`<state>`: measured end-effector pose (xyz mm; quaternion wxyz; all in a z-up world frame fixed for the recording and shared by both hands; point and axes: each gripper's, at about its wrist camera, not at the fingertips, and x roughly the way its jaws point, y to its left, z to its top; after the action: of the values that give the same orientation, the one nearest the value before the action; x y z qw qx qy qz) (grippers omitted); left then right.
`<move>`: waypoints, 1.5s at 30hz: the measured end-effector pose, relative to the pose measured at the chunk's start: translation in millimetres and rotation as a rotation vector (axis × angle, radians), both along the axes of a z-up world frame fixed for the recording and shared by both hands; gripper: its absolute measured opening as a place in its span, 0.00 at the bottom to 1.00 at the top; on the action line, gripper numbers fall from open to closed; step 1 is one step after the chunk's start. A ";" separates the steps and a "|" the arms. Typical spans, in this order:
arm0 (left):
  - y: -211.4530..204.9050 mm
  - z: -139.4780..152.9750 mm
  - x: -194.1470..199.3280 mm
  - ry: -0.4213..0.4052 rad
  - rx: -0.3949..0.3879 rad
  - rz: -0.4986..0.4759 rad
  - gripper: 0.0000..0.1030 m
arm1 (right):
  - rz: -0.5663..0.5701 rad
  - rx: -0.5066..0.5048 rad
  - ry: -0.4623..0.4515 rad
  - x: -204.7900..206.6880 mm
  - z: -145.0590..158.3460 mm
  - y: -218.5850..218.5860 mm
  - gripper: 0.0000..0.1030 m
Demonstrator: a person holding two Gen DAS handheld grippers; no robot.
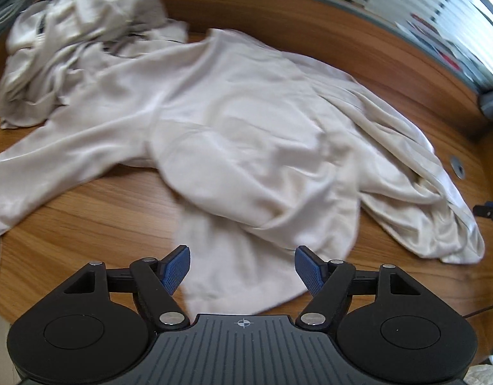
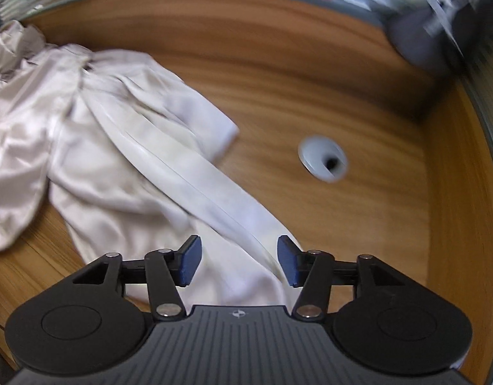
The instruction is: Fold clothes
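A cream satin garment lies spread and rumpled on the wooden table, one sleeve stretching to the left. My left gripper hovers over its near hem, blue pads wide apart, with cloth lying below the gap and not pinched. In the right wrist view the same garment shows a long flat band of cloth running down toward my right gripper. That gripper is open too, and the band passes under the gap between its pads without being pressed.
A crumpled heap of similar pale clothes sits at the table's far left. A round cable grommet is set in the wood right of the garment. A striped glass partition borders the far edge.
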<state>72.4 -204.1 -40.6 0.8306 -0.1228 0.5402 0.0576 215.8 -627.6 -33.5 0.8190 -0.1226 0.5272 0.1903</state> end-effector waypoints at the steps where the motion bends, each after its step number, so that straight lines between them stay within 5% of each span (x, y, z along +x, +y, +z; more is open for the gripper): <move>1: -7.4 0.0 2.3 0.000 -0.002 -0.007 0.73 | -0.009 -0.006 0.006 -2.2 -4.9 -9.7 0.63; 9: -55.0 3.5 17.1 -0.018 -0.011 -0.042 0.75 | -0.017 0.013 0.080 -2.3 -36.6 -37.3 0.63; 10: -58.6 4.7 19.3 -0.022 -0.017 -0.039 0.76 | -0.007 0.015 0.085 -1.8 -38.6 -35.8 0.55; 13: -67.6 7.9 26.1 -0.031 -0.041 -0.030 0.77 | 0.008 0.011 0.094 -0.7 -41.3 -33.8 0.05; 14: -70.5 9.0 29.6 -0.034 -0.050 -0.029 0.77 | 0.008 0.026 0.095 -1.6 -39.6 -33.9 0.04; 18: -83.7 13.9 46.5 -0.044 -0.087 -0.031 0.77 | 0.026 0.118 0.094 -9.9 -20.8 -26.9 0.03; 28: -115.0 10.5 82.8 -0.036 -0.211 -0.079 0.78 | 0.286 0.327 0.121 -74.0 35.2 54.3 0.02; 37: -87.8 13.4 68.9 -0.025 -0.172 -0.040 0.78 | 0.521 0.395 0.258 -105.2 30.3 146.7 0.03; 45: -37.8 15.9 51.7 -0.015 -0.116 0.070 0.78 | 0.906 0.445 0.414 -155.7 38.3 217.5 0.04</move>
<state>124.1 -241.9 -24.7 0.8236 -0.1900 0.5317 0.0542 60.1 -410.1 4.9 0.5405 -0.1212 0.5187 0.6513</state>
